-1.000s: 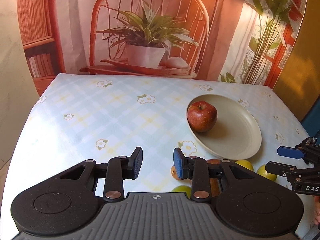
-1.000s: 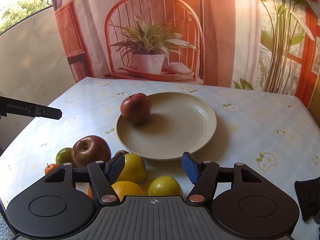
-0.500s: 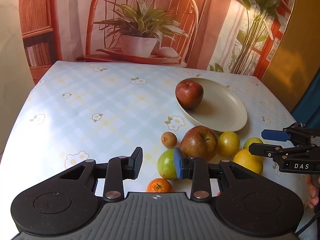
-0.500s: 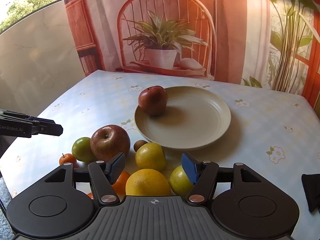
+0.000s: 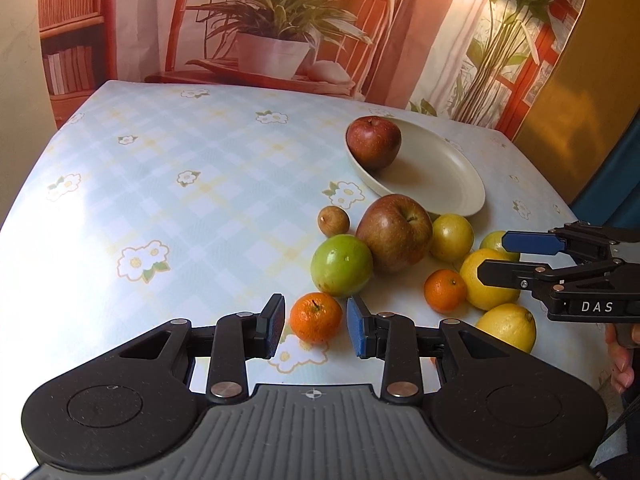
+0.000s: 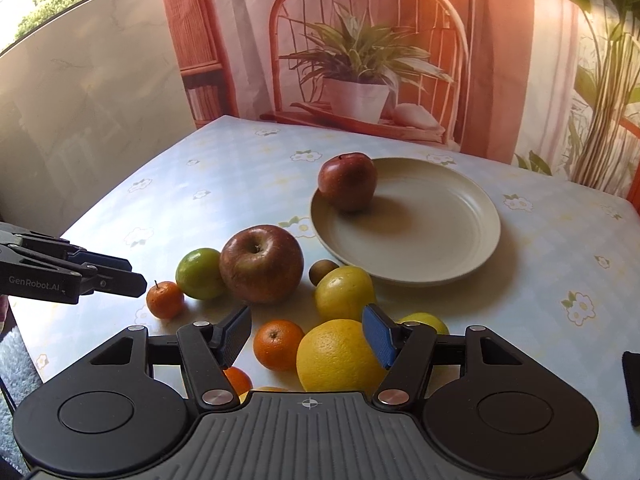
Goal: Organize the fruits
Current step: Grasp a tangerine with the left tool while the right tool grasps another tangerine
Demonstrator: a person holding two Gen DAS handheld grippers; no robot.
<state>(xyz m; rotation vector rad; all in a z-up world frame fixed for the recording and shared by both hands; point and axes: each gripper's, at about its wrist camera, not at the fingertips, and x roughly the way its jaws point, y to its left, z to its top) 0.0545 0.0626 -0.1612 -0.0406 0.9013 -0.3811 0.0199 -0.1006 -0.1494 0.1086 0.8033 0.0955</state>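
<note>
Resting on the flowered tablecloth (image 5: 168, 184), a cream plate (image 5: 448, 176) sits toward the two o'clock side of the left wrist view and holds one dark red apple (image 5: 374, 142) against its nine o'clock rim. Below the plate, at its six to seven o'clock, the loose fruit lies in a cluster: a larger russet apple (image 5: 394, 238) touching a green fruit (image 5: 342, 265) at its eight o'clock, a small brown fruit (image 5: 333, 221) just beside them at ten o'clock, and a yellow-green fruit (image 5: 452, 237) at the apple's three o'clock, close to the plate's rim. The left gripper (image 5: 316, 326) points down at the table with its fingers spread a little, and a small tangerine (image 5: 316, 317) shows in the gap between them; the pads are not pressing on it. A second tangerine (image 5: 445, 290) lies at about four o'clock from the russet apple, touching a large yellow citrus (image 5: 486, 280). In the right wrist view the right gripper (image 6: 306, 334) has its jaws closing, still apart, with that second tangerine and the large yellow citrus (image 6: 336, 356) seen between them; whether a pad touches the citrus cannot be told. Another lemon (image 5: 506, 326) lies at the cluster's five o'clock edge, near the person's fingers (image 5: 620, 360).
</note>
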